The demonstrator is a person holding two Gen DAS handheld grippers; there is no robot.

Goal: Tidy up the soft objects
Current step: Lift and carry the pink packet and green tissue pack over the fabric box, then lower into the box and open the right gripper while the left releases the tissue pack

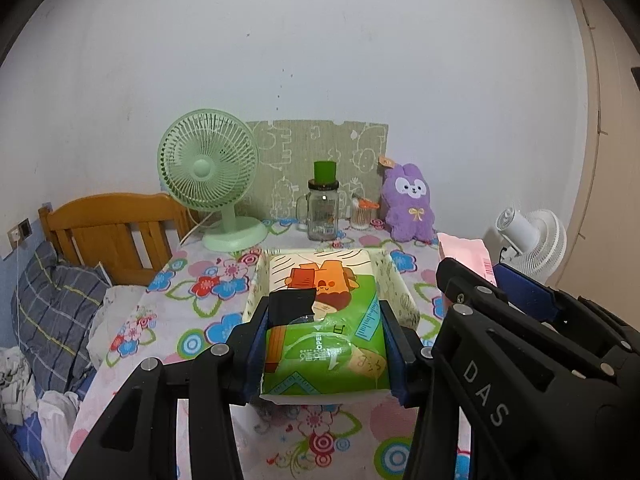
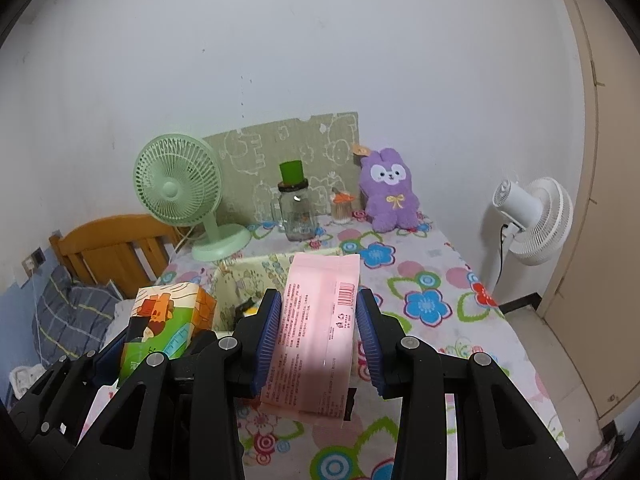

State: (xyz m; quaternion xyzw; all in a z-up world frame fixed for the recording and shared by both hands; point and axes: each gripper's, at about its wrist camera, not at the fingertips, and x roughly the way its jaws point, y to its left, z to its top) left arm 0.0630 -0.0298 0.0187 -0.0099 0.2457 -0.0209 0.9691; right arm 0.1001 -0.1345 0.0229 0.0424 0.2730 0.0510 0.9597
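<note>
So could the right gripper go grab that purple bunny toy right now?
Probably not as things stand. The right gripper is shut on the pink pack, so its jaws are full. The path itself looks free: the purple bunny sits unobstructed at the table's back edge.

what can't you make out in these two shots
- Box interior: right wrist view, mostly blocked by the pink pack and right gripper.
- Box floor: left wrist view, hidden behind the green tissue pack in the left gripper.
- Pink pack print: too small to read.
- Jar contents: unclear.
</note>
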